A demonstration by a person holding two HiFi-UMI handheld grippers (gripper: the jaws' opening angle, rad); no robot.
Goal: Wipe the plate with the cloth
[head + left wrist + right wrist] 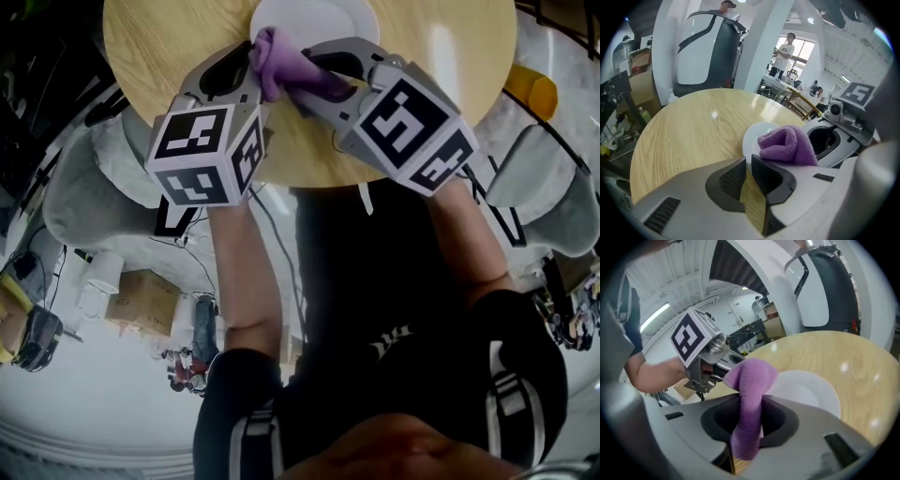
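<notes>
A white plate point(319, 19) lies on the round wooden table point(169, 47), near its edge. My left gripper point(251, 52) is at the plate's left rim. In the left gripper view its jaws point(746, 161) stand a thin slit apart, with the rim of the plate point(752, 136) running in between the tips. My right gripper point(314, 80) is shut on a purple cloth point(281, 66). The cloth point(750, 399) hangs folded between the pads, its bunched top over the near side of the plate point(806, 390). In the left gripper view, the cloth point(787, 145) rests on the plate.
Grey chairs point(84, 187) point(553, 178) stand on both sides of the table. A yellow object point(530, 89) lies beyond the right chair, and a cardboard box point(141, 300) sits on the floor at left. People point(787, 51) stand at desks behind a white and dark machine point(705, 47).
</notes>
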